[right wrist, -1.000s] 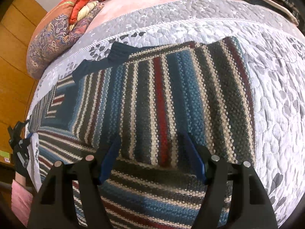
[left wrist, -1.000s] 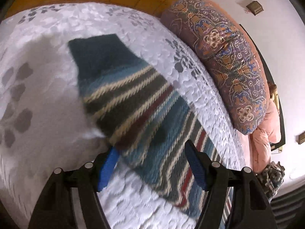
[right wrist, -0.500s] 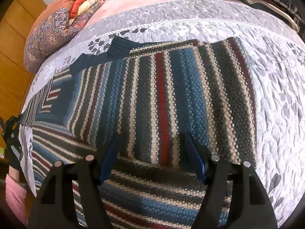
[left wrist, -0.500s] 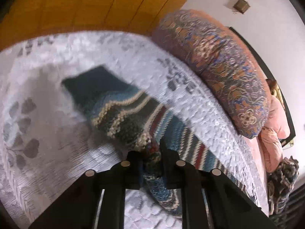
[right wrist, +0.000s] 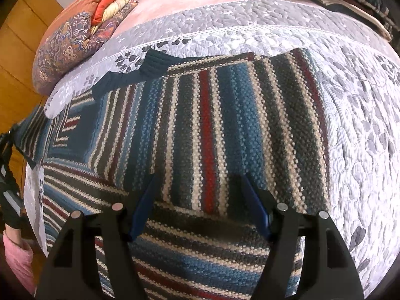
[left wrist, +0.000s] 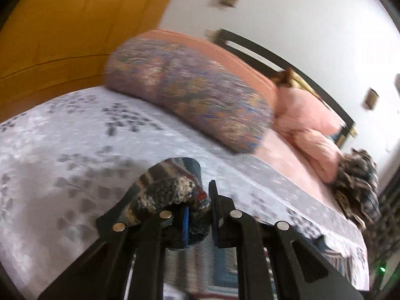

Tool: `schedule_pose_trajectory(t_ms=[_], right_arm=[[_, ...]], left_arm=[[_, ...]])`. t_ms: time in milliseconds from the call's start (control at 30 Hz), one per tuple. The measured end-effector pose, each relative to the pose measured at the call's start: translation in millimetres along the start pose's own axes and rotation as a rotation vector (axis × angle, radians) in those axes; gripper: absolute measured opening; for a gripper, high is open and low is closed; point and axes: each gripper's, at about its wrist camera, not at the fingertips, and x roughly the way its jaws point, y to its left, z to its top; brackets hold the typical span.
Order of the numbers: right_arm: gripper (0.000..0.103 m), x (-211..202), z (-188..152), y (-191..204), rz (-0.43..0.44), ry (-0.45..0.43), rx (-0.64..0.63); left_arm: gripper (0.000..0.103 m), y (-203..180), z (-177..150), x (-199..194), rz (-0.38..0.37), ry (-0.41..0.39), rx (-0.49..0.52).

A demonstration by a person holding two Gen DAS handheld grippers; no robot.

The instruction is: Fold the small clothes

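Observation:
A striped knit sweater in blue, grey, cream and red lies spread on the grey quilted bedspread, one sleeve folded across its body. My right gripper hovers open just over the folded part, nothing between its blue pads. In the left wrist view my left gripper is shut on the other sleeve, bunched and lifted above the bedspread. More of the sweater shows blurred below the fingers.
A patterned purple bolster and pink bedding lie along the head of the bed. A dark knitted item sits at the right. Wooden panelling stands behind. A sleeve in pink shows at the left edge.
My left gripper closed on the sleeve and lifted it off the bedspread, tilting the view up toward the wall. The right gripper stayed open over the sweater, nearly still.

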Motion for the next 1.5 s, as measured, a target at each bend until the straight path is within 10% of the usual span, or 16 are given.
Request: schedule_pose_trajectory(t_ms=[700, 1233, 1500], right_arm=[[0.069, -13.4, -12.2, -15.2, 0.083, -0.011, 0.0], [0.07, -7.9, -11.5, -14.0, 0.088, 0.009, 0.002], [0.082, -16.4, 3.1, 13.0, 0.101, -0.012, -0.037]], left_arm=[[0.013, -198.4, -114.4, 35.5, -0.307, 0.247, 0.205], [0.023, -186.3, -183.4, 69.1, -0.342, 0.495, 0.266], [0.056, -137.1, -144.9, 15.9, -0.419, 0.458, 0.212]])
